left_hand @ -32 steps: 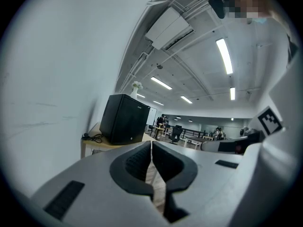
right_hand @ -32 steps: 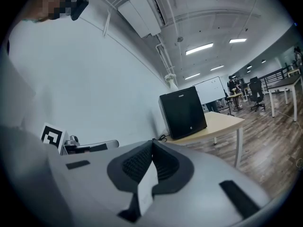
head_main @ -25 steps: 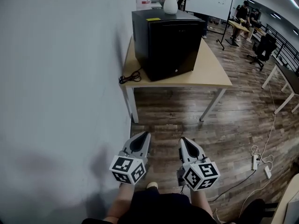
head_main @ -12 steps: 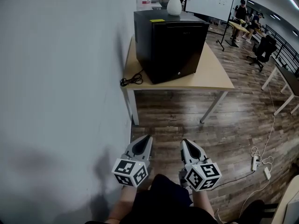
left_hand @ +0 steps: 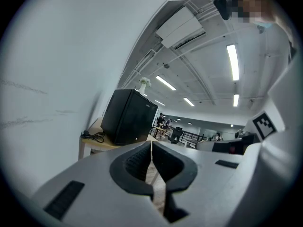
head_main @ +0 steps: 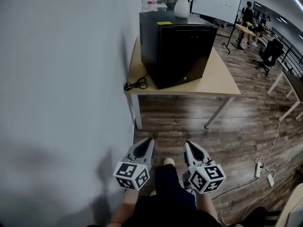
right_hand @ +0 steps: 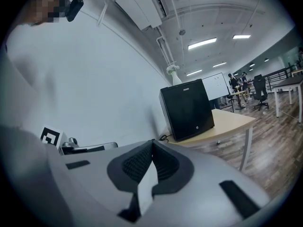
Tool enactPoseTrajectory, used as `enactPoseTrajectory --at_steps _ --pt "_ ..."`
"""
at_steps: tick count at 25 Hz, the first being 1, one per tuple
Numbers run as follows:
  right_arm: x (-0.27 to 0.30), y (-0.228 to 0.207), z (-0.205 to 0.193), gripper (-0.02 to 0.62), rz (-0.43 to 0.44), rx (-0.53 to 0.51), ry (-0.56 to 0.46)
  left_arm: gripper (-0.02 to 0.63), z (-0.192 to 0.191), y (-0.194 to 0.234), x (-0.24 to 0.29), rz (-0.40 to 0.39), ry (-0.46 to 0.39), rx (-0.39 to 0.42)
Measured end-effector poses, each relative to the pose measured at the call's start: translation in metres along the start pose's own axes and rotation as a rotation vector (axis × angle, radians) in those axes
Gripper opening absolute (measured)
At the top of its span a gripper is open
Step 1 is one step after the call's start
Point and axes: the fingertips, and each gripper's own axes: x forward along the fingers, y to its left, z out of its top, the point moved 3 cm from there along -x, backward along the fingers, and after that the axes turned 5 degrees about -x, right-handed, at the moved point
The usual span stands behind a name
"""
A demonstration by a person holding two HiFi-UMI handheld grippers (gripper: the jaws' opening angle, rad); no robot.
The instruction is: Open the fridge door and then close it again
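Fridge (head_main: 175, 48) door: rigid, smooth, likely seal-held – take hold at its free edge. Jaws of my left gripper (head_main: 147, 139) and right gripper (head_main: 187, 143) are closed, empty, well apart from it.

**Three cameras: one on the head, one on each gripper, all facing the same far corner**

The head view looks forward and steeply down. The left gripper (head_main: 149, 139) and right gripper (head_main: 186, 144) sit close at lower centre, and the black fridge (head_main: 177, 48) on its wooden table (head_main: 220, 82) stands well apart at upper centre. Each gripper view sits low, just behind its own jaws, and looks along them almost level. The fridge falls left of centre in the left gripper view and right of centre in the right gripper view. All three share the fridge, the table and the white wall (head_main: 61, 79).
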Motion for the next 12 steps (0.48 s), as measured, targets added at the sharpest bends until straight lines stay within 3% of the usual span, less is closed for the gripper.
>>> enactPoseTrajectory --at_steps 12 --pt "0.073 -0.053 0.028 -0.009 0.037 -0.025 0.019 0.009 0.021 0.028 0.088 0.015 -0.001 -0.005"
